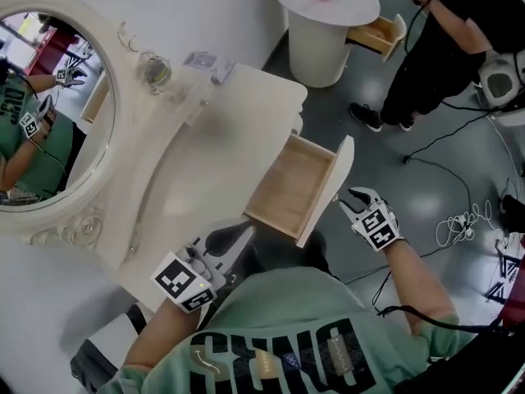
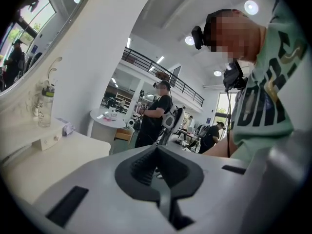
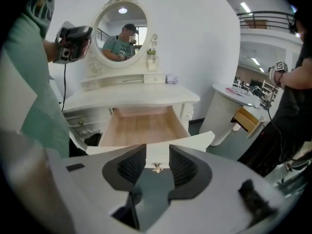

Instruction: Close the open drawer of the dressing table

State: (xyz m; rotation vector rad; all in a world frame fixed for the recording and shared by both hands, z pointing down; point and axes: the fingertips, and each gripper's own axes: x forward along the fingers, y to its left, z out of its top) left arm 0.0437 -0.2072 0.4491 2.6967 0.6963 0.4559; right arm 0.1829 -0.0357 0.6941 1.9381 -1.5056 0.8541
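We look down on a bright hall with a grey floor and a white wall, where a cream dressing table [image 1: 213, 130] stands with its oval mirror [image 1: 49, 113] at 9 o'clock of the head view and a small glass bottle [image 1: 154, 71] on the tabletop beside it. Off at 1 o'clock there is a round white table [image 1: 328, 15] and another person [image 1: 443, 48], neither of them part of our job. The drawer [image 1: 295, 189] sits at the middle of the head view, pulled well out of the table, its wooden inside bare. So we judge the closing has not begun: the whole travel is left to push. The right gripper [image 1: 349, 197] is at 4 o'clock, just beside the drawer front [image 1: 328, 194]. Its own view shows the jaws partly apart with the small brass knob [image 3: 157, 167] showing in the gap, and neither jaw is closed on it. We cannot tell whether the jaws touch the panel yet. The left gripper [image 1: 238, 238] hangs at 7 o'clock over the near edge of the tabletop, close to our chest. Its jaws are pressed together with nothing between them, and it is well apart from the drawer. What remains, as we read it, is to set the right gripper against the front and press it in until it sits flush with the table.
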